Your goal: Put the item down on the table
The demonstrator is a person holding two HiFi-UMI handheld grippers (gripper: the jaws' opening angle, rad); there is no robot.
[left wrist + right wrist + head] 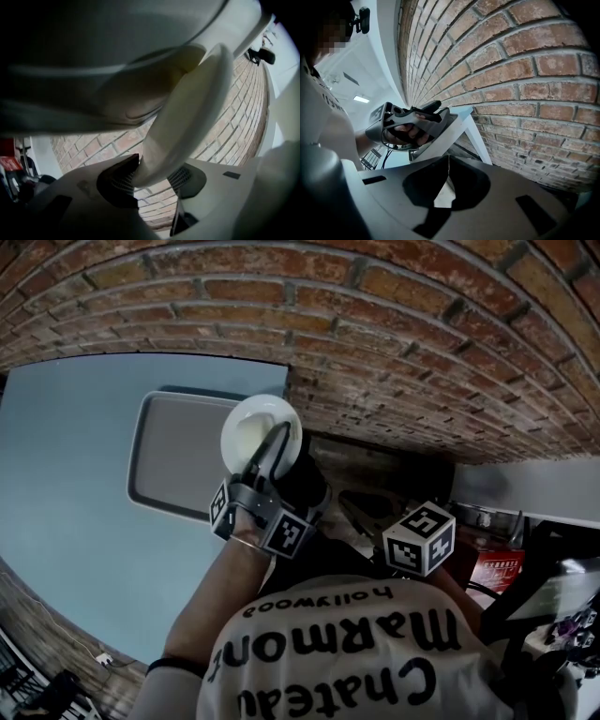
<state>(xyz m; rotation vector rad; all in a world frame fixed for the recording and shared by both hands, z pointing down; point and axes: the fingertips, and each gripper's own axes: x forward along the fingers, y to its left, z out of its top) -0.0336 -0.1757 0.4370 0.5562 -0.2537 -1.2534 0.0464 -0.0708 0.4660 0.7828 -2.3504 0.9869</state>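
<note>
There is one white bowl (248, 432), and it sits in the grip of the left tool (272, 451), over the corner of the tray (173, 460) nearest the brick wall (422, 352). From the head view I cannot tell whether the bowl touches the tray or hangs above it. In the left gripper view the two jaws of this tool are clamped on the bowl's rim (187, 122), one on each face, and the bowl tilts up and away from them. The tray is the only one, grey and shallow with rounded corners. It lies flat on the pale blue surface (66, 474), close to the surface's edge beside the wall. The left hand (408, 133) is wrapped around the left tool's handle on the side of the tray toward the person, with one marker cube (288, 532) just behind the jaws. The second tool, the right one (449, 173), is well off to the right of the tray, past the surface's edge and in front of the brick. Its jaws are pressed together with nothing between them, and its own single marker cube (419, 538) shows above the person's white shirt (356, 662).
</note>
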